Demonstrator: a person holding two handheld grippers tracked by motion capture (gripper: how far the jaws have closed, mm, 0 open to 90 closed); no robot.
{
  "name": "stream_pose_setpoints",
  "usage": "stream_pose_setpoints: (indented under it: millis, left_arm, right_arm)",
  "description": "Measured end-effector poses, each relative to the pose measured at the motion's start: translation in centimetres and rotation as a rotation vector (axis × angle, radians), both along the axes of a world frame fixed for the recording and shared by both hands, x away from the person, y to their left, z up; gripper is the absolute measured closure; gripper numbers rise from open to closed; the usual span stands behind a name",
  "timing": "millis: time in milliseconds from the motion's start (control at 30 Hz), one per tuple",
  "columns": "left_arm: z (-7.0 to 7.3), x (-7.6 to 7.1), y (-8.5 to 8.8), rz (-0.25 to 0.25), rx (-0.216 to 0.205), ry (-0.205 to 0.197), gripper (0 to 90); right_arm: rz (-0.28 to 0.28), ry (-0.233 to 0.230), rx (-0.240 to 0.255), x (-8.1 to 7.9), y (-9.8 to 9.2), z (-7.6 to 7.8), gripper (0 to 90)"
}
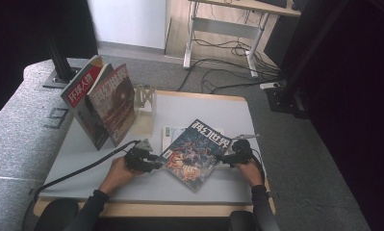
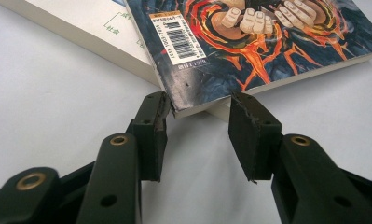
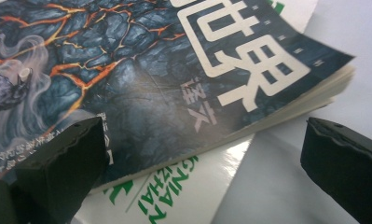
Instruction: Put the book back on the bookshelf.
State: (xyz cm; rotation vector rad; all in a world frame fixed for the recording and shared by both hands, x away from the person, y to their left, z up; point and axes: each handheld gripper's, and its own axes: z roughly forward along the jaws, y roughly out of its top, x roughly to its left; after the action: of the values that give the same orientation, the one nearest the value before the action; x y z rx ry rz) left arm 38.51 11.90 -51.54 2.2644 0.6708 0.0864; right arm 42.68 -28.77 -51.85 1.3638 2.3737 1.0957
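High view: grey table point(image 1: 83, 144), its near edge hidden by forearms. Dark-covered magazine point(image 1: 195, 149) lies mid-table, covering most of a white book point(image 1: 169, 134). Left gripper point(image 2: 197, 109) gapes around its corner; right gripper point(image 3: 202, 163) stands wide at its edge, gripping nothing.

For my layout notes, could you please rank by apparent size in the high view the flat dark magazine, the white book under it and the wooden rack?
1. Flat dark magazine, largest.
2. Wooden rack, smaller, though it stands farther from the camera.
3. White book, mostly covered by the magazine, so its rank is unsure.
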Motion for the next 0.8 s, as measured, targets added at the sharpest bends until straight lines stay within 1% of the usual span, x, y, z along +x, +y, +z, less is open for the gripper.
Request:
stream_pose_setpoints:
  millis: [167, 233, 267, 333, 433, 467, 500, 567, 667, 800]
  left_arm:
    - [0.0, 0.0, 0.0, -0.002, -0.001, -0.001, 56.9]
    - [-0.1, 0.0, 0.0, 0.000, -0.003, 0.001, 56.9]
    - [-0.1, 0.0, 0.0, -0.001, -0.002, 0.001, 56.9]
    - [-0.1, 0.0, 0.0, -0.003, 0.000, 0.001, 56.9]
    - [-0.4, -0.1, -0.1, -0.017, 0.034, -0.003, 57.7]
    - [-0.5, -0.2, -0.1, -0.016, 0.027, -0.016, 57.7]
    - [-0.4, -0.2, -0.1, -0.016, 0.036, -0.017, 57.7]
    - [-0.4, -0.2, -0.1, -0.015, 0.032, -0.013, 57.7]
    - [-0.4, -0.1, -0.1, -0.016, 0.028, -0.006, 57.8]
    - [-0.4, -0.2, -0.1, -0.013, 0.025, -0.006, 57.8]
  right_arm:
    - [-0.004, 0.047, 0.050, 0.5, 0.1, -0.4, 0.0]
    - [-0.006, 0.061, 0.059, 0.7, 0.1, -0.5, 0.0]
    - [-0.002, 0.063, 0.058, 0.7, 0.0, -0.5, 0.0]
    - [-0.016, 0.069, 0.057, 0.7, 0.1, -0.5, 0.0]
    - [-0.030, 0.065, 0.060, 0.5, 0.1, -0.5, 0.0]
    - [-0.030, 0.064, 0.063, 0.5, 0.0, -0.5, 0.0]
    - [-0.034, 0.068, 0.062, 0.5, 0.0, -0.5, 0.0]
    - [-0.037, 0.071, 0.055, 0.4, 0.2, -0.4, 0.0]
    - [-0.023, 0.081, 0.049, 0.6, 0.4, -0.3, 0.0]
    - [-0.029, 0.079, 0.053, 1.1, 0.6, -0.4, 0.0]
